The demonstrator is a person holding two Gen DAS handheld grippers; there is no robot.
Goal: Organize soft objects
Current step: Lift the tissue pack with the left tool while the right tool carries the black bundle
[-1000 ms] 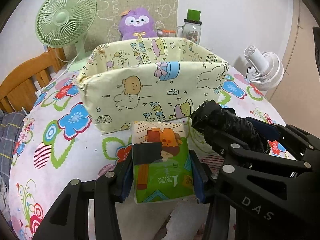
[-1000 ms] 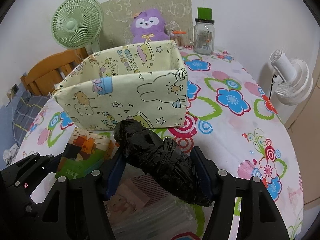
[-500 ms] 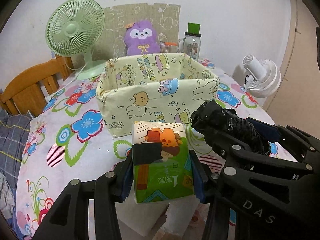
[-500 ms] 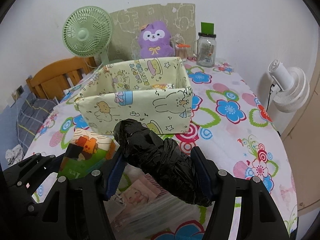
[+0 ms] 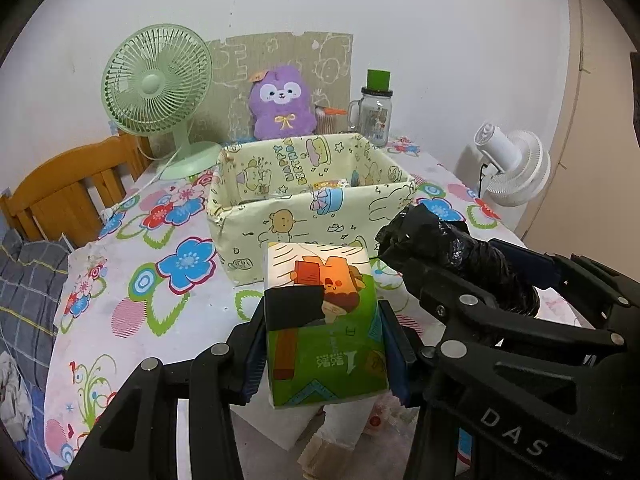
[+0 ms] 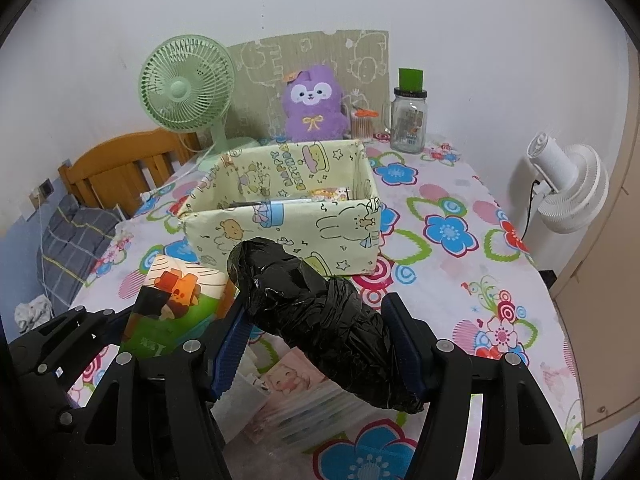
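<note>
My left gripper (image 5: 324,344) is shut on a green and white tissue pack (image 5: 322,320) and holds it above the table, short of the yellow cartoon-print fabric box (image 5: 308,208). My right gripper (image 6: 320,340) is shut on a black plastic-bag roll (image 6: 316,320), also lifted, just right of the left gripper. The roll (image 5: 452,256) and the pack (image 6: 176,300) show in each other's views. The box (image 6: 280,224) is open on top with small packets inside.
A green desk fan (image 5: 160,92), a purple plush (image 5: 282,108) and a glass jar with a green lid (image 5: 374,116) stand behind the box. A white fan (image 6: 568,184) stands at the right. A wooden chair (image 5: 68,192) is at the left. Plastic-wrapped packs (image 6: 288,396) lie below the grippers.
Both grippers have risen and drawn back from the box with their loads still held. The box now looks smaller and its inside shows.
</note>
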